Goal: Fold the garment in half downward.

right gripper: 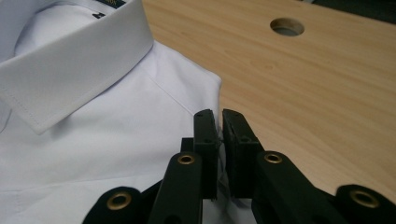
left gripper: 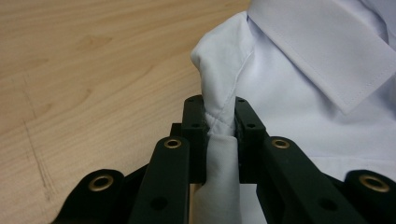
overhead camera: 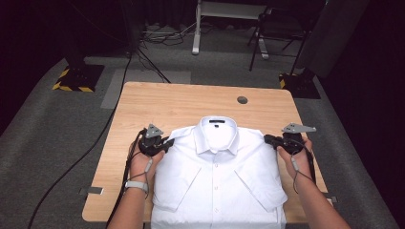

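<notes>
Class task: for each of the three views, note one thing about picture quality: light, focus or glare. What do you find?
High view: the table is brightly lit while the room around falls dark; the white shirt is nearly washed out. Left gripper view: the pinched shirt fold between the left tongs is sharp; their near arms blur. Right gripper view: the collar is soft-edged; the table hole is blurred.
</notes>
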A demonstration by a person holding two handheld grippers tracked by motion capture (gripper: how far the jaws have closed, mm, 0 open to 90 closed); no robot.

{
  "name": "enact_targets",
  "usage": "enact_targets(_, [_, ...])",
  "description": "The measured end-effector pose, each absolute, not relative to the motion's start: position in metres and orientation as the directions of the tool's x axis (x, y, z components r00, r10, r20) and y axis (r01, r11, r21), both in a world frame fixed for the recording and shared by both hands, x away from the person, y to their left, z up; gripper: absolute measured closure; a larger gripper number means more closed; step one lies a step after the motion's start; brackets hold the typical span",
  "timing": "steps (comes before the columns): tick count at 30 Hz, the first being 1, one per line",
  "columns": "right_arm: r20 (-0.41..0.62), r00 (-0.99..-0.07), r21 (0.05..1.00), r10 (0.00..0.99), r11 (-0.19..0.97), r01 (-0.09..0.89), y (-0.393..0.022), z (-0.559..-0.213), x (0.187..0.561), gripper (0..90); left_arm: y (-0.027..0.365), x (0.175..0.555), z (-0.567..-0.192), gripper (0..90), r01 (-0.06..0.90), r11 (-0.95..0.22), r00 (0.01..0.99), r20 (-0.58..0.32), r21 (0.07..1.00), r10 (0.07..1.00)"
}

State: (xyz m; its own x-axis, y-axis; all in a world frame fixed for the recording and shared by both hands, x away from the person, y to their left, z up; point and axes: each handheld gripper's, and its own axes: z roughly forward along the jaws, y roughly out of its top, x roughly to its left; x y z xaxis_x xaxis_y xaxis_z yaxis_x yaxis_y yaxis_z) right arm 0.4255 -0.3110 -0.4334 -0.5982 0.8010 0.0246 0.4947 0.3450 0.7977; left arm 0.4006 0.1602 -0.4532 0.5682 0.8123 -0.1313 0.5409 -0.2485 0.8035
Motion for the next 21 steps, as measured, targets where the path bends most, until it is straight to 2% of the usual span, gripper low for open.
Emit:
enact_targets(7, [-0.004, -0.587, 0.825, 0.810, 0.335, 0.456, -0.314, -0.404, 0.433, 84.8, 0.154, 0.415, -0.421, 78.4, 0.493, -0.287, 0.582, -0.066, 0.821, 0.811])
enact_targets(21, [-0.033, -0.553, 0.866, 0.833, 0.299, 0.400, -0.320, -0.362, 0.445, 84.7, 0.144, 0.444, -0.378, 78.1, 0.448, -0.288, 0.567, -0.021, 0.846, 0.823])
